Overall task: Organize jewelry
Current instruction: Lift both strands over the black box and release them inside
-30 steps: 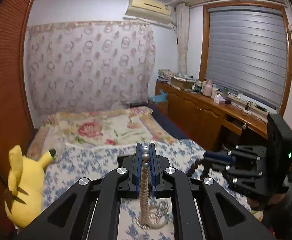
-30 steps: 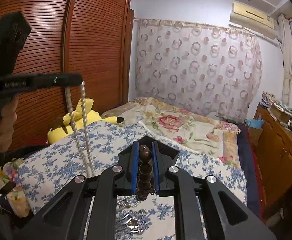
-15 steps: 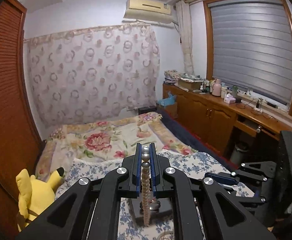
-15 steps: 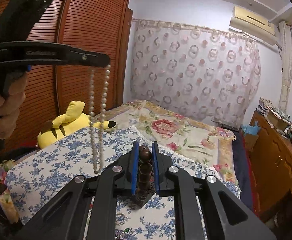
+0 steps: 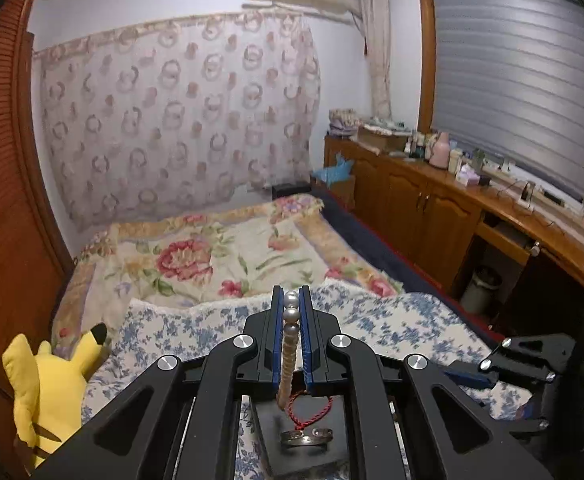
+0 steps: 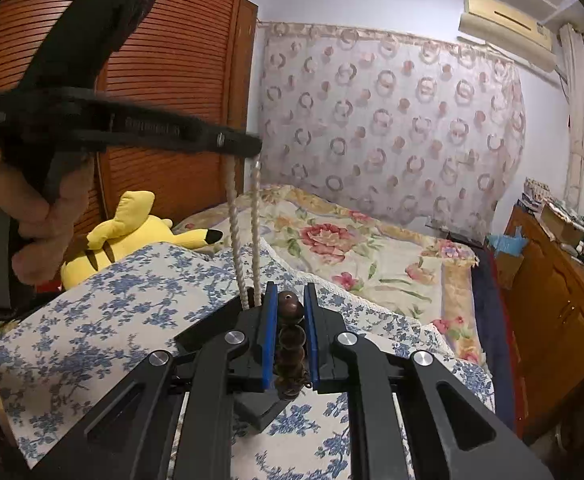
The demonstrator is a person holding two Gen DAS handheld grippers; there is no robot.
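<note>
Organizing partway: left gripper [image 5: 291, 308] is pinching a pearl strand [image 5: 288, 354] over the dark tray [image 5: 311, 460] holding red cord [image 5: 311, 410] and silver bangle [image 5: 307, 437]; right gripper [image 6: 290, 312] is clamping brown beads [image 6: 290, 334], both unplaced.

We list here only what we cannot fully see.

- Pearl necklace [image 5: 288, 354]: its lower loop drops behind the left gripper [image 5: 291, 300], so we cannot tell whether it touches the dark tray [image 5: 311, 452] below.
- Dark tray: its sides are covered by the gripper's arms.
- Brown bead bracelet [image 6: 290, 332]: the lower part sinks between the pads of the right gripper [image 6: 290, 304] and is lost to us.
- Hand [image 6: 32, 216] on the left gripper: cut off by the picture's edge and blurred.
- Bottles on the sideboard [image 5: 431, 196]: too small for us to name.
- Yellow plush toy [image 5: 46, 388]: partly hidden.
</note>
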